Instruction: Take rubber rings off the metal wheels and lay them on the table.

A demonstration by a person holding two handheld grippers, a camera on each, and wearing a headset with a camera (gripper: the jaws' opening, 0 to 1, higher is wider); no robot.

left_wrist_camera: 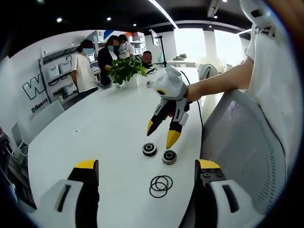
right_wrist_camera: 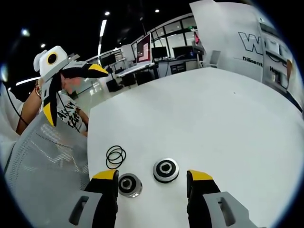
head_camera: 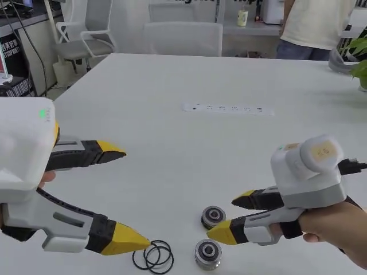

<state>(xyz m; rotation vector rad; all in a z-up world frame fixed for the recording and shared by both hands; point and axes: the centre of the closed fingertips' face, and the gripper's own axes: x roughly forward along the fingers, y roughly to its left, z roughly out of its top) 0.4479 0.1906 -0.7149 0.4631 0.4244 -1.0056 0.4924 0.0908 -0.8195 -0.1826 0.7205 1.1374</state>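
Observation:
Two metal wheels lie flat near the table's front edge, one point(head_camera: 213, 216) behind the other point(head_camera: 207, 253). A small pile of black rubber rings point(head_camera: 153, 256) lies to their left. My right gripper point(head_camera: 228, 216) is open, its yellow tips just right of the farther wheel. In the right gripper view that wheel point(right_wrist_camera: 166, 170) lies ahead between the open jaws, the other wheel point(right_wrist_camera: 129, 185) by the left jaw, the rings point(right_wrist_camera: 115, 156) beyond. My left gripper point(head_camera: 123, 195) is wide open with nothing in it, its lower tip just above the rings. The left gripper view shows the wheels point(left_wrist_camera: 149, 149) point(left_wrist_camera: 168, 156) and the rings point(left_wrist_camera: 160, 185).
The white table point(head_camera: 189, 143) stretches away, with a small printed strip point(head_camera: 228, 107) at its middle. Office chairs point(head_camera: 182, 38) stand at the far edge, a plant point(head_camera: 358, 60) at the right, and a person point(head_camera: 312, 26) behind.

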